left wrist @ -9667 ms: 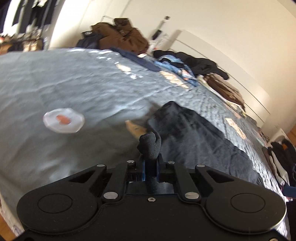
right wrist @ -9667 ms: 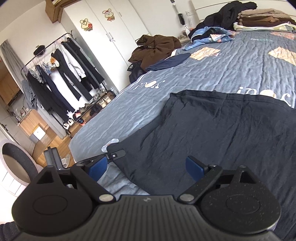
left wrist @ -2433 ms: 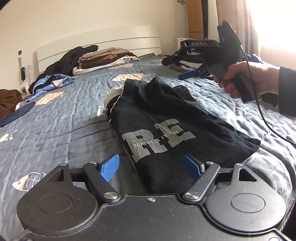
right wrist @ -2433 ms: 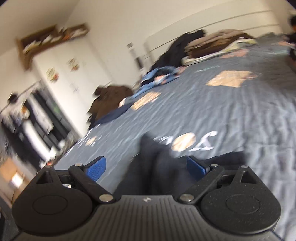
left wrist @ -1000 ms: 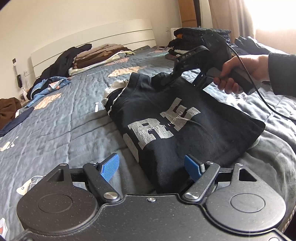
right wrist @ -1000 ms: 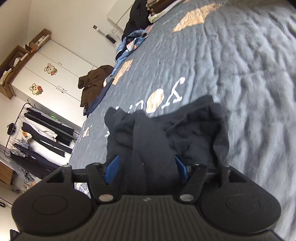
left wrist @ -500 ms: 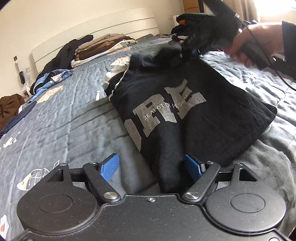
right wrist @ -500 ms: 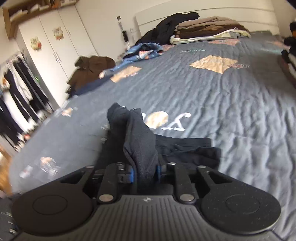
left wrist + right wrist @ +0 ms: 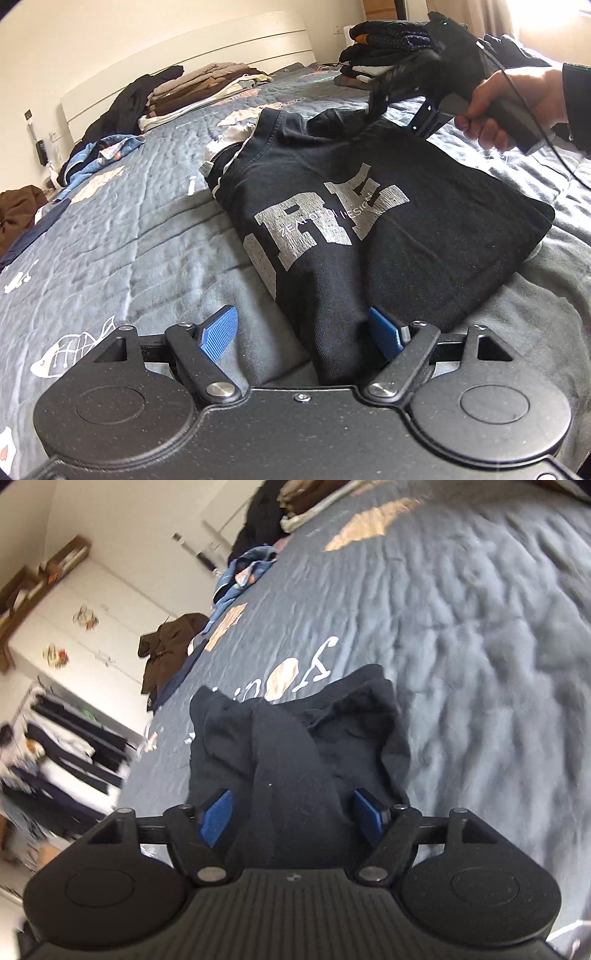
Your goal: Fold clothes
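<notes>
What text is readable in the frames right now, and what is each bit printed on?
"RE": big grey block letters on the chest of the black T-shirt; a further letter left of them is folded under and unreadable.
"ZEALOT ... DESIGN": small line across those letters, middle part creased, reading uncertain.
White script on the grey bedspread, right wrist view: seen upside down and partly covered, not readable.
Stickers on the white wardrobe: pictures, blurred, no legible words.

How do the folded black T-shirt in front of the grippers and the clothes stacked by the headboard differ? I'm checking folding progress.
The black T-shirt is one dark garment with grey lettering; the headboard stack holds several brown and beige pieces. The T-shirt lies near, between the open left gripper pads, its far end bunched between the right gripper pads, whose jaws are opening; the stack sits far off, untouched. Both rest on the grey quilt.
</notes>
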Demonstrator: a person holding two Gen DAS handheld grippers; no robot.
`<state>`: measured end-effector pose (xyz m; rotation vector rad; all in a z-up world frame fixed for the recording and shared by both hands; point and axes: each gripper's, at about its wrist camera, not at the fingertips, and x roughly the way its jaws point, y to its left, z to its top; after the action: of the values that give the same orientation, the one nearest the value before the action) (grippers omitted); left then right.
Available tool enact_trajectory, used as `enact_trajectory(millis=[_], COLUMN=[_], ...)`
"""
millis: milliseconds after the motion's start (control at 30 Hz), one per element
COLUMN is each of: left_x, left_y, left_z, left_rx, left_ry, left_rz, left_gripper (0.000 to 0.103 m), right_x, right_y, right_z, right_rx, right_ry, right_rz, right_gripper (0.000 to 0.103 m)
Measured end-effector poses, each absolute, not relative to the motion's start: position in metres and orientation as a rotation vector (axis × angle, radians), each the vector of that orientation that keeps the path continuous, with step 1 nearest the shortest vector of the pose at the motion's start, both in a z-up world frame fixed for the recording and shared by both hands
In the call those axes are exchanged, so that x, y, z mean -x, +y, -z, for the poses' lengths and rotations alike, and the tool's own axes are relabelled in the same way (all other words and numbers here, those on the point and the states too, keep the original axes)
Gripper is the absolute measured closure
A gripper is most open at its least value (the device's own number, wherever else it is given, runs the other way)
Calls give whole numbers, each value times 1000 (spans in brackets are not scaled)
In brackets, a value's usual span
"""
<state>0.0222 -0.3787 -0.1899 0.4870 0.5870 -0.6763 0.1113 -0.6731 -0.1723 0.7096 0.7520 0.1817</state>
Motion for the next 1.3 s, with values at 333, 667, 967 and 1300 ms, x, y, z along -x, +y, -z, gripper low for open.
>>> enact_trajectory(millis=[333, 667, 967, 1300], left_x=[-22, -21, -22, -21], left_y=[-378, -378, -379, -378], left_z=[190, 188, 188, 187], left_rx=[-482, -489, -488, -466], left_ry=[586, 593, 595, 594], left_rz=[676, 677, 675, 679], left_gripper=[26, 26, 25, 25], right_x=[-113, -87, -95, -93], right_y=[-645, -699, -690, -710], right_z=[118, 139, 167, 155], right_rx=[-393, -679, -690, -783], right_ry=[679, 692, 738, 669], right_rz=[-125, -153, -194, -141], right_gripper=[80, 49, 48, 85])
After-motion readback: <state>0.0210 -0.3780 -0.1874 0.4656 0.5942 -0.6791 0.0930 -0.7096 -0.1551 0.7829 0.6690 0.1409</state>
